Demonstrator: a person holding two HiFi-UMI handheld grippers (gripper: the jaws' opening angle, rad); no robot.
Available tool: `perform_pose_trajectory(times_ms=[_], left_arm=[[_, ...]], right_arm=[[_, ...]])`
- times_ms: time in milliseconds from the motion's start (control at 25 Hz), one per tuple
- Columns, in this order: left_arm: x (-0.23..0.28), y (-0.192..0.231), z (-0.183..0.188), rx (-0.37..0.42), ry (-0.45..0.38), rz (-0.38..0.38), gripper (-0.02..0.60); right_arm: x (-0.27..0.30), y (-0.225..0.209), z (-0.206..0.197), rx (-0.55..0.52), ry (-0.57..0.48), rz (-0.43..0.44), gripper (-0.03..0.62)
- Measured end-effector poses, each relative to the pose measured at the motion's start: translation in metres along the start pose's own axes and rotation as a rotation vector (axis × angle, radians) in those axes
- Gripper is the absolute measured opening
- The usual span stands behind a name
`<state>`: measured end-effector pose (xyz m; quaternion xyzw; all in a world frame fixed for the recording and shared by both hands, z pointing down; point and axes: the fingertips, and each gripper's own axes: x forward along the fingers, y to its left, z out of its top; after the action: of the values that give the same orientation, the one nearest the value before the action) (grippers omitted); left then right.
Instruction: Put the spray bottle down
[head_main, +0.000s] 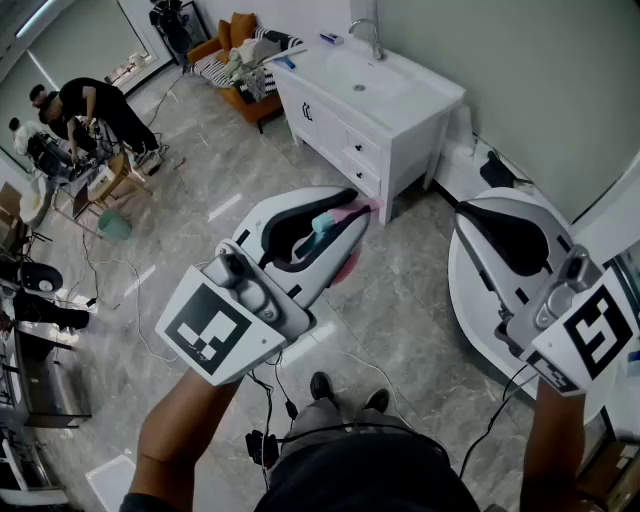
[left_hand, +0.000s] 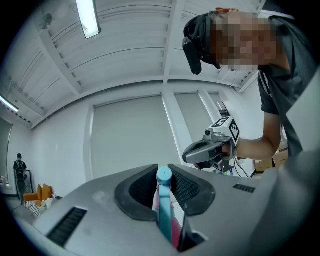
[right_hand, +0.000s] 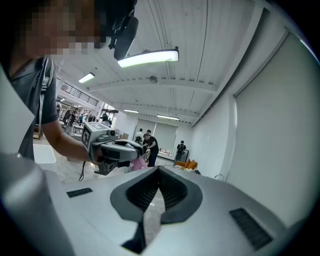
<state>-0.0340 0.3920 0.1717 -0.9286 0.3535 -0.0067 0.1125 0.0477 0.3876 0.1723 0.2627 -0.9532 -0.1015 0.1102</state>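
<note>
We hold left gripper level, jaws clamped tight on spray bottle. Teal top sits between pads, pink body below, in mid-air above grey marble floor. Right gripper alongside, apart from left, jaws closed together at tips, gripping nothing. White sink cabinet ahead.

Head view bright, even, sharp; only faint soft shadows on floor. My two gripper views bend hard at edges, corners black. Ceiling lamp blows out white; below lamp, shell of my right gripper soft near lens.
</note>
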Motion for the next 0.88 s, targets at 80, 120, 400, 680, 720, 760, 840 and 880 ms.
perform_pose_trajectory(times_ms=[80,120,400,680,720,760,840,880], left_arm=[[0.006,-0.004,0.001,0.001,-0.003,-0.002,0.061],[0.009,-0.005,0.001,0.002,-0.004,-0.003,0.061],[0.018,-0.007,0.004,0.009,-0.007,-0.007,0.061],[0.021,-0.009,0.002,0.008,0.003,-0.005,0.060],[0.020,-0.007,0.003,0.012,0.001,-0.006,0.061],[0.019,-0.005,0.003,0.016,-0.001,-0.008,0.060],[0.017,0.000,0.004,0.018,-0.006,-0.013,0.061],[0.015,0.004,0.004,0.017,-0.008,-0.014,0.061]], right_arm=[[-0.003,-0.003,-0.003,-0.001,-0.003,0.000,0.008],[-0.005,-0.005,-0.004,-0.001,-0.004,0.000,0.008],[-0.008,-0.012,-0.004,-0.001,-0.019,-0.005,0.008],[-0.010,-0.012,-0.005,0.014,-0.048,0.010,0.008],[-0.008,-0.013,-0.005,0.011,-0.045,0.003,0.009],[-0.006,-0.014,-0.005,0.012,-0.041,-0.006,0.008],[-0.002,-0.017,-0.005,0.019,-0.031,-0.027,0.008],[0.001,-0.017,-0.005,0.023,-0.028,-0.034,0.008]])
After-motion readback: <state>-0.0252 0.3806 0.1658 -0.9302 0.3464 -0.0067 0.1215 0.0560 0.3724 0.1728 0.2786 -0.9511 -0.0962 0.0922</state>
